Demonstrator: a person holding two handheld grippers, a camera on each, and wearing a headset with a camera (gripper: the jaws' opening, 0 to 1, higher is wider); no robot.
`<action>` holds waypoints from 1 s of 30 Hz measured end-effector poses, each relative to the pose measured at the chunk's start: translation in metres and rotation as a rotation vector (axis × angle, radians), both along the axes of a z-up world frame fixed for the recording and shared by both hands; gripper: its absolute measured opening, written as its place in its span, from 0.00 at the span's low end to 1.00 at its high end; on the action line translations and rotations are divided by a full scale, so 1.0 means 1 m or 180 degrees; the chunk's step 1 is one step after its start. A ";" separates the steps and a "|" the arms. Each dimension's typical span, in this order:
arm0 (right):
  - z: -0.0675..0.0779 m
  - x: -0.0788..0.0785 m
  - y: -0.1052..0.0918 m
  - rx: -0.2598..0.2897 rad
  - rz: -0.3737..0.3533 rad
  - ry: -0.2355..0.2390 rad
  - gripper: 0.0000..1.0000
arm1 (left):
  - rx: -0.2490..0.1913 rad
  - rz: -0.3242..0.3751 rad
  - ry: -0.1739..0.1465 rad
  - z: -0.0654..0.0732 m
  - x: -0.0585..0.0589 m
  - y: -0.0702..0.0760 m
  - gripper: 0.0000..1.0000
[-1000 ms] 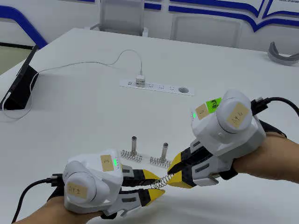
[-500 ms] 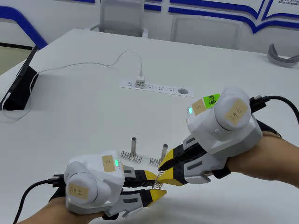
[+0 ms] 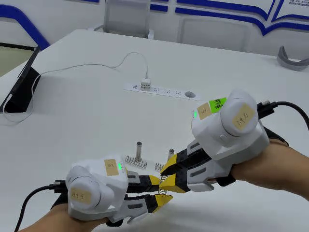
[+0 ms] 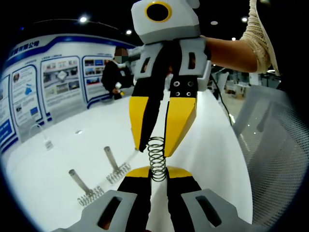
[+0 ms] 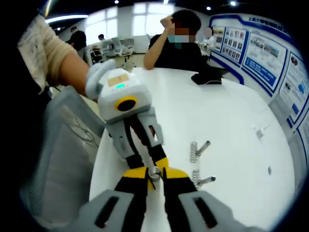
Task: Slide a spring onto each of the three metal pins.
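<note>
A short steel spring (image 3: 164,184) is bridged between my two grippers just above the white table (image 3: 87,111). My left gripper (image 3: 161,190) is shut on its lower end (image 4: 157,175). My right gripper (image 3: 168,177) is closed on the upper end, seen end-on between its yellow tips (image 5: 154,173). Just behind them stand two upright metal pins (image 3: 139,150) (image 3: 170,155). Each has a spring lying at its foot (image 3: 135,162) (image 3: 160,167). The same pins appear in the left gripper view (image 4: 111,158) (image 4: 77,179) and the right gripper view (image 5: 203,146) (image 5: 207,180).
A white power strip (image 3: 161,90) with a plugged-in adapter and cable lies mid-table. A black device (image 3: 20,87) stands at the left edge. Chairs (image 3: 126,17) line the far side, and a grey curved object (image 3: 292,57) sits far right. A seated person (image 5: 181,46) is at the table's end.
My right gripper has moved left and closer to the left gripper. The spring between them now looks shorter and stands more upright. The left gripper has hardly moved.
</note>
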State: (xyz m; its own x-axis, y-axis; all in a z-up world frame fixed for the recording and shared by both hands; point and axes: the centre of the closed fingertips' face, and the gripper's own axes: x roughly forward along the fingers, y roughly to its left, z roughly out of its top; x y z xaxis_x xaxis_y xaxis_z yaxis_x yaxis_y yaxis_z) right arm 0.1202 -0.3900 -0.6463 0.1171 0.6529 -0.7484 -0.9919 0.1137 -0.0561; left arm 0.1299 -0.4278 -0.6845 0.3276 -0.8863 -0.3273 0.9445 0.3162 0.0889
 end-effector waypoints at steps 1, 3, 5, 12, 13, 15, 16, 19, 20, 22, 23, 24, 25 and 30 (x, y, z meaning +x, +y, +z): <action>0.000 0.000 0.000 0.0001 -0.0002 -0.0002 0.13 | -0.0013 0.0007 0.0008 0.001 0.000 0.000 0.11; -0.001 0.001 0.000 0.0014 -0.0020 0.0002 0.13 | -0.0068 0.0036 0.0044 0.003 0.002 0.000 0.11; -0.002 0.001 0.000 0.0025 -0.0039 -0.0002 0.13 | -0.0080 0.0053 0.0053 0.003 0.003 0.001 0.11; -0.001 0.004 0.002 0.0092 -0.0085 -0.0028 0.12 | -0.0100 0.0071 0.0066 0.003 0.004 0.001 0.11; -0.001 0.004 0.002 0.0097 -0.0096 -0.0020 0.12 | -0.0099 0.0075 0.0062 0.003 0.005 0.001 0.11; 0.000 0.005 0.003 0.0102 -0.0113 -0.0025 0.12 | -0.0093 0.0082 0.0036 0.004 0.006 0.001 0.11; 0.000 0.005 0.003 0.0108 -0.0118 -0.0021 0.12 | -0.0091 0.0079 0.0024 0.004 0.005 0.001 0.12; 0.001 0.007 0.002 0.0111 -0.0140 -0.0033 0.12 | -0.0087 0.0091 0.0004 0.004 0.006 0.002 0.13; 0.001 0.007 0.002 0.0115 -0.0153 -0.0040 0.12 | -0.0088 0.0097 0.0006 0.004 0.007 0.002 0.14; 0.002 0.009 0.001 0.0122 -0.0176 -0.0047 0.12 | -0.0083 0.0114 0.0008 0.004 0.007 0.003 0.18; 0.003 0.010 0.000 0.0126 -0.0189 -0.0051 0.12 | -0.0089 0.0125 0.0019 0.004 0.008 0.004 0.19; 0.004 0.010 0.000 0.0130 -0.0200 -0.0055 0.12 | -0.0088 0.0132 0.0019 0.004 0.008 0.004 0.20; 0.004 0.011 -0.001 0.0130 -0.0217 -0.0059 0.12 | -0.0085 0.0149 0.0020 0.004 0.009 0.006 0.22; 0.007 0.015 -0.008 0.0136 -0.0286 -0.0064 0.12 | -0.0111 0.0226 0.0066 0.005 0.012 0.012 0.29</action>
State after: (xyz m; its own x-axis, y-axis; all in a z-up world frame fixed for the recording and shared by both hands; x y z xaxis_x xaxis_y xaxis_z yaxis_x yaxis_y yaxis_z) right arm 0.1347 -0.3977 -0.6395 0.1913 0.6704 -0.7169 -0.9764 0.2048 -0.0690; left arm 0.1414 -0.4163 -0.6790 0.3833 -0.8721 -0.3041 0.9212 0.3849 0.0572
